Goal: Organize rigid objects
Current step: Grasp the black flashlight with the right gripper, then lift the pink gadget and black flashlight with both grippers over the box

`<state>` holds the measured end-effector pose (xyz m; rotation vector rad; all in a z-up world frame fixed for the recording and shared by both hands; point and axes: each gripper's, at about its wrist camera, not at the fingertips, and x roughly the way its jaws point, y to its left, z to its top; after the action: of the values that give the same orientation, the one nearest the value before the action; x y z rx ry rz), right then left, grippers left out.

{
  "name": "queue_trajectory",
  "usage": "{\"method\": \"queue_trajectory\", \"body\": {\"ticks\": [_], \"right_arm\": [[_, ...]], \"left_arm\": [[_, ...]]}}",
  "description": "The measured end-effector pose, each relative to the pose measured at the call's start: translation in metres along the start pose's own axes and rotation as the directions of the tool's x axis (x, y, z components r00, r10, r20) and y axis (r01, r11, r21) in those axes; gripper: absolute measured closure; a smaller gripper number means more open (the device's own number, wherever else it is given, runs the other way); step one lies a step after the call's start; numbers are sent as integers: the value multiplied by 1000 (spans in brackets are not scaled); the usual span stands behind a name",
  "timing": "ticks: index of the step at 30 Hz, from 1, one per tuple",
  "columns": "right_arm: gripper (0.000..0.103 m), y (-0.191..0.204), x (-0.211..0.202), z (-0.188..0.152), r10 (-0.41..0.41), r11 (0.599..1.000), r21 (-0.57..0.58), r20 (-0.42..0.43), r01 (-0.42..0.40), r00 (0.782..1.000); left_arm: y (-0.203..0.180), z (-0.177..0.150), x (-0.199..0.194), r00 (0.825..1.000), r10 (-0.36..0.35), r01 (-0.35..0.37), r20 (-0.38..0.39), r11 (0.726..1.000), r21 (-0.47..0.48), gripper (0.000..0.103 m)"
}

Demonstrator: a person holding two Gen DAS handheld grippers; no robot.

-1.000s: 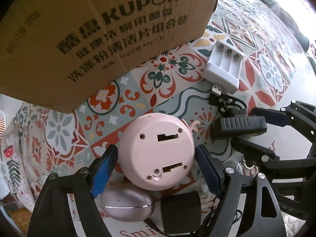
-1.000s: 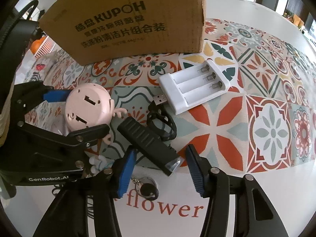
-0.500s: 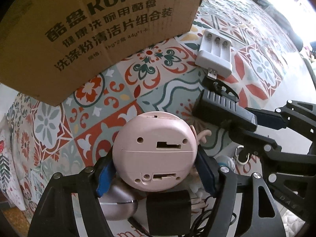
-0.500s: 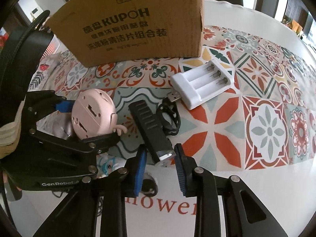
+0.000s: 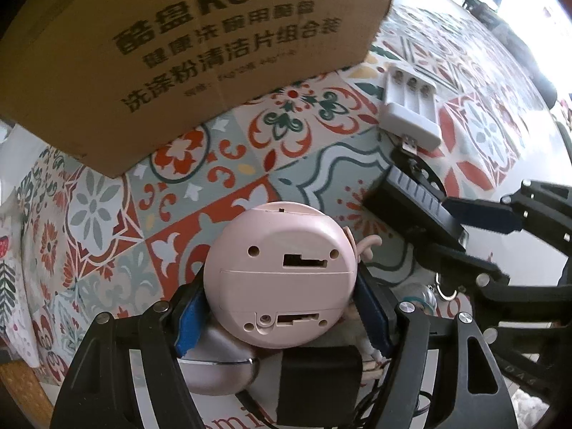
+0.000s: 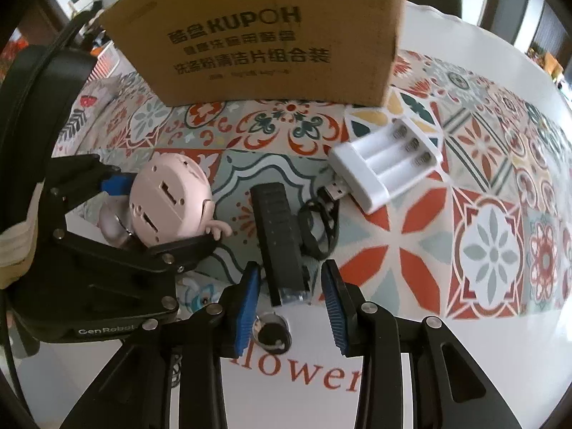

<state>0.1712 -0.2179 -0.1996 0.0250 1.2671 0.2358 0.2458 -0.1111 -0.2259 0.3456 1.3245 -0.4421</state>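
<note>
My left gripper (image 5: 282,316) is shut on a round pink toy (image 5: 280,279), holding it just above the patterned tablecloth; it also shows in the right wrist view (image 6: 168,202). My right gripper (image 6: 291,304) is open, its blue pads on either side of the near end of a black ribbed bar-shaped device (image 6: 279,243), with a gap on each side. The device shows in the left wrist view (image 5: 414,211) between the right gripper's fingers (image 5: 482,212).
A large cardboard box (image 6: 271,32) stands at the back. A white battery charger (image 6: 388,164) with a USB plug and black cable (image 6: 318,225) lies right of the device. A grey oval object (image 5: 214,364), a black adapter (image 5: 318,382) and a key ring (image 6: 271,332) lie near me.
The left gripper closed on the pink toy and lifted it slightly. The right gripper closed around the black device, which turned lengthwise, and now stands wider apart again.
</note>
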Motion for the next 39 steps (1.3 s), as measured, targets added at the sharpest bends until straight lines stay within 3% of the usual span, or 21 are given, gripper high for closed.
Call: {"method": "queue_trajectory", "body": {"ticks": [5,18,39], "right_arm": [[76,0,6,2,16,1000,13,10,-16,1000],[78,4,-28,-6,-17,998,62,96,11,995],[78,20,-87,3,-32,998,58,241,18,970]], "left_arm": [[12,2,-2,1000,-10,10,15,1000,-21,31],[16,-17,-46,993,57,-51,106,997,-59,31],[20,-28,-111,964,87,-39,250,981,-191,31]]}}
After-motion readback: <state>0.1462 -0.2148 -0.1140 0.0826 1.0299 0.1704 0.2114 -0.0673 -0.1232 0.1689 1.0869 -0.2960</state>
